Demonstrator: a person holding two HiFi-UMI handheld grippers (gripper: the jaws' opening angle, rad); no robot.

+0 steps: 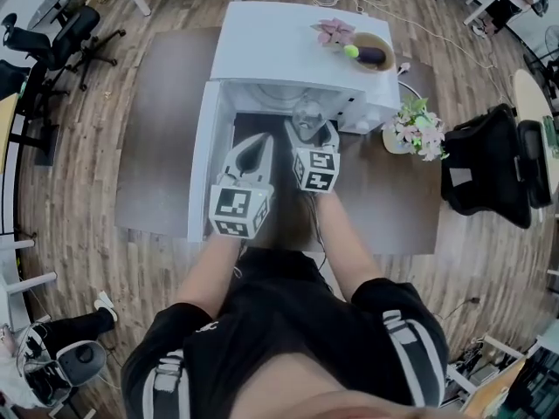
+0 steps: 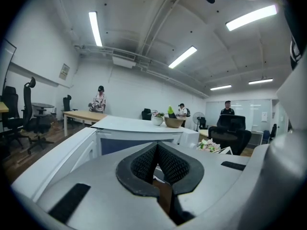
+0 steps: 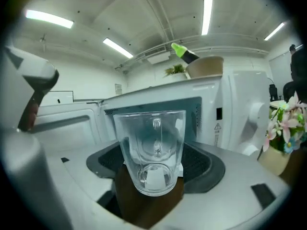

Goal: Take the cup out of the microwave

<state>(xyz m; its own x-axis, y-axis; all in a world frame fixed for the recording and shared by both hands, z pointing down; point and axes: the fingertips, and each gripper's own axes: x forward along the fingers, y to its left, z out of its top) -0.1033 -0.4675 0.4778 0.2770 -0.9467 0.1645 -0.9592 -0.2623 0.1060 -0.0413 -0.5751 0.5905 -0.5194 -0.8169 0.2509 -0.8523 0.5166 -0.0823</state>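
A clear glass cup (image 3: 152,150) with a handle stands upright between the black pads of my right gripper (image 3: 154,161), which is shut on it. In the head view the cup (image 1: 307,116) hangs just in front of the open cavity of the white microwave (image 1: 288,55), held by the right gripper (image 1: 310,129). The microwave door (image 1: 203,155) swings out to the left. Beside it, my left gripper (image 1: 256,144) hovers in front of the opening. Its jaws are shut (image 2: 157,164) with nothing between them.
The microwave sits on a brown table (image 1: 393,199). On top of it are a bowl (image 1: 369,52) of fruit and a pink flower (image 1: 334,31). A vase of flowers (image 1: 417,129) stands at the right. A black chair (image 1: 489,168) is further right.
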